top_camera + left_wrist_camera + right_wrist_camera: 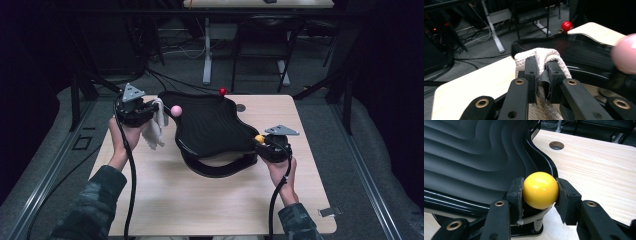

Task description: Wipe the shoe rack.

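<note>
The left claw (150, 111) is pinching a white cloth (156, 127) just beside the black tray's (210, 125) left rim, while the right claw (263, 143) is gripping the yellow ball (259, 139) at the tray's right edge on the worktop (200, 200).

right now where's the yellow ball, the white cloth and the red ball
yellow ball (540, 190), right gripper view, front face
white cloth (539, 54), left gripper view, top fold
red ball (222, 91), high view, its middle
</note>
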{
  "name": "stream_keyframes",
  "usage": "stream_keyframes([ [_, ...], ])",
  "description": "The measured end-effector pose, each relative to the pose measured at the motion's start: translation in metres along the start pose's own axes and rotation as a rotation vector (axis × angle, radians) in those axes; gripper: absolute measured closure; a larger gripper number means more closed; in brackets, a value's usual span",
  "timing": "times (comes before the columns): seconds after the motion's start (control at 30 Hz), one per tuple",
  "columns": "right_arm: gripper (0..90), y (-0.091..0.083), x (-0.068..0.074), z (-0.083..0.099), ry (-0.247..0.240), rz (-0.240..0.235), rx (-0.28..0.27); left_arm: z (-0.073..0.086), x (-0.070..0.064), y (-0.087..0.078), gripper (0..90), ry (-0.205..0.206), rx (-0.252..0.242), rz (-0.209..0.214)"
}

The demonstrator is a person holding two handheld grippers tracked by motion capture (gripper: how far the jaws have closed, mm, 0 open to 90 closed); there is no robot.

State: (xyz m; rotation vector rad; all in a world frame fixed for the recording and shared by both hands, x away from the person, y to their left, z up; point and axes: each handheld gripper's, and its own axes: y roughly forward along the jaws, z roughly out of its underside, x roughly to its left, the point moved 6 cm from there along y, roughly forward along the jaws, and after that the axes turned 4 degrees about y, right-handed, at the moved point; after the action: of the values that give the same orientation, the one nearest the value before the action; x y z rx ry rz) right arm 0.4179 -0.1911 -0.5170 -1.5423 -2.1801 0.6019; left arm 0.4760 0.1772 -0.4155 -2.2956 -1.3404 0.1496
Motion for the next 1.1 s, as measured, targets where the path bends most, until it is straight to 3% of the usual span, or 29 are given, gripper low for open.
stream_keyframes([
  [0.23,59.7,0.0,0.0,0.0,-0.002,0.0,-0.001,-0.002,0.015,0.011,81.7,-0.032,0.019,-0.022],
  [0.6,59.7,0.0,-0.001,0.0,-0.002,0.0,0.001,0.005,0.027,0.024,81.6,-0.038,0.076,-0.038],
  [1.1,59.7,0.0,-0.001,0.0,-0.003,-0.004,0.006,0.053,0.019,0.013,81.5,-0.063,0.105,0.002],
])
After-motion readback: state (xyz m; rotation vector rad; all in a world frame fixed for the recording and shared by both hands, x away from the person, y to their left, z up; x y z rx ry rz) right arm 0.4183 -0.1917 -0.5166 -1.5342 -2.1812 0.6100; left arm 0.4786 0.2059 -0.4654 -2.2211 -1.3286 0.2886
